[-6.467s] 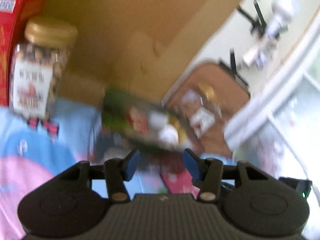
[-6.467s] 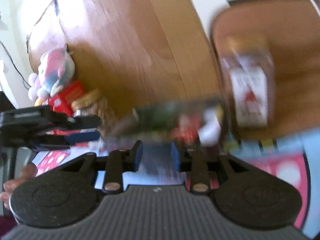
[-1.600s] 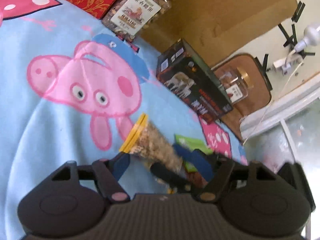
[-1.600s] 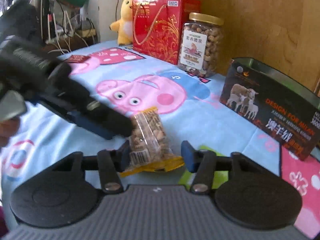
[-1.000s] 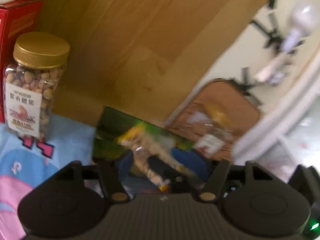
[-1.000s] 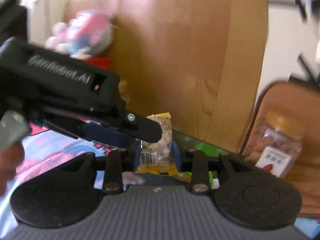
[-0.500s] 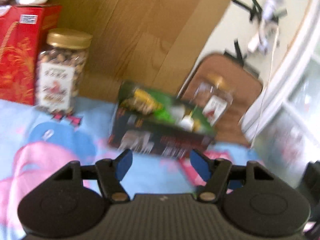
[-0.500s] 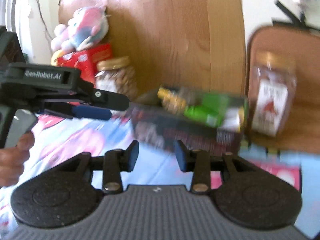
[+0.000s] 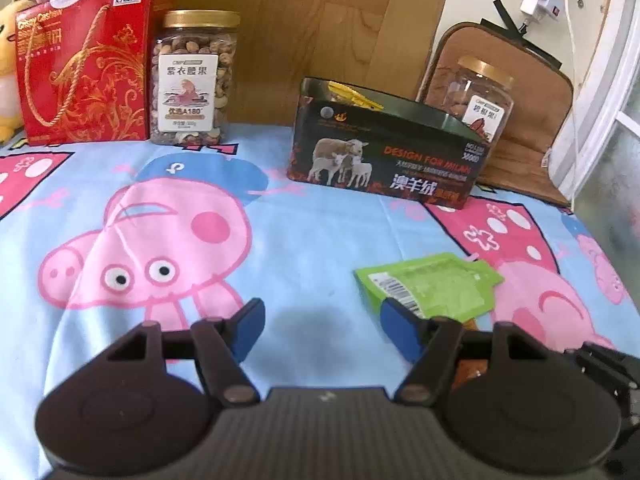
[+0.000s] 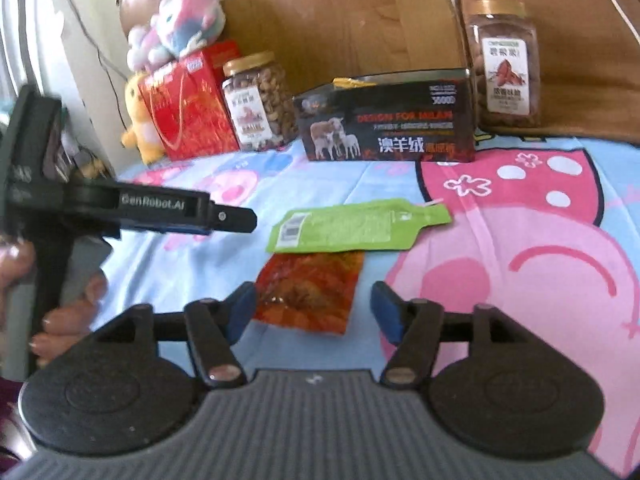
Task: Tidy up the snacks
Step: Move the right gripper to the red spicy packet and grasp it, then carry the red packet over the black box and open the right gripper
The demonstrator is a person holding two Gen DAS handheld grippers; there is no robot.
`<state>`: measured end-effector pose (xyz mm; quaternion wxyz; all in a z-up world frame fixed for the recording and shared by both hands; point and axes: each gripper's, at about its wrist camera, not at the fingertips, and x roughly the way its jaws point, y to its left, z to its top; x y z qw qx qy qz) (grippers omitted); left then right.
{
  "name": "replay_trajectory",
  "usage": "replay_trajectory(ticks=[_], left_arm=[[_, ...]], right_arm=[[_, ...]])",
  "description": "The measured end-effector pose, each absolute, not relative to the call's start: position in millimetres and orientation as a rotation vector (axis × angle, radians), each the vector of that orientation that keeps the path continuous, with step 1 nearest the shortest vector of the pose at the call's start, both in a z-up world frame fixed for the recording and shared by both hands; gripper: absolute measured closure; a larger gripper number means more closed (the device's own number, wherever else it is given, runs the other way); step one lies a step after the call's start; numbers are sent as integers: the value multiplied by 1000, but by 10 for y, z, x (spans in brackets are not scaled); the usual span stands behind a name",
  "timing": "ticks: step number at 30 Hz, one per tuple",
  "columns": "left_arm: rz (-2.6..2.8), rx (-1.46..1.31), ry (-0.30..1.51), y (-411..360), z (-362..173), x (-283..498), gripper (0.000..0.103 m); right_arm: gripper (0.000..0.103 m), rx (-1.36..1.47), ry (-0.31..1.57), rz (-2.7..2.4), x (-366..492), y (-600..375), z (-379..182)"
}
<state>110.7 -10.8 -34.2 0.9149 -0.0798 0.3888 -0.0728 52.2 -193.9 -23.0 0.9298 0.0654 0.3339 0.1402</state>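
On the bed, toward its back edge: the box [image 9: 382, 152] stands open-topped beside the headboard, with a yellow pack [image 9: 352, 94] peeking over its rim.
Just changed: the clear nut pack that both claws carried a second ago is no longer between them; a yellow edge like its seal now shows inside the box, so it reads as dropped in.
Left claw [image 9: 322, 330]: released, nothing between its blue pads, over bare sheet [image 9: 304, 252] left of the pouches.
Right claw [image 10: 314, 312]: released; its jaws have just been opening and stand wide, nothing pinched, with the orange pouch [image 10: 308, 288] lying on the sheet between the tips.
Meaning for the task: one snack seems stowed; two are still loose mid-bed, so the job looks part done. The orange pouch is the likely next pick.
Green pouch [image 10: 352, 226]: flat, barcode side up, one notched corner, just behind the orange one and touching or overlapping its far edge.
Orange pouch: flat, glossy, crinkled foil; thin, so a claw would probably need to pinch an edge.
Left alone: two nut jars, one left of the box [image 9: 194, 76] and one behind it at its right end [image 9: 476, 100], and a red gift bag [image 9: 86, 60] along the back edge.
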Motion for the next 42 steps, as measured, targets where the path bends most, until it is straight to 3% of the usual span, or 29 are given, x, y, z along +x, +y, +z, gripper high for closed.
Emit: replay_trajectory(ticks=[4,6,12,16,27,32,42], left_arm=[[-131,-154,804,-128,-349,1087,38],[-128,-147,804,-138,-345,1076,38],[-121,-131,801,-157,-337,1081,38],[-122,-125,803,-172,-345,1081,38],[-147,-181,784,-83,-248,1039,37],[-276,-334,770,91,-119,979,30],[-485,-621,850,180,-132,1277,27]], right_arm=[[27,38,672,258,540,-1783,-311],[41,5,657,264,525,-1754,-320],[59,93,654,261,479,-1915,-311],[82,215,671,279,404,-2010,-297],[88,240,603,394,183,-1900,-78],[88,432,627,425,340,-2081,-76],[88,716,572,492,563,-2447,51]])
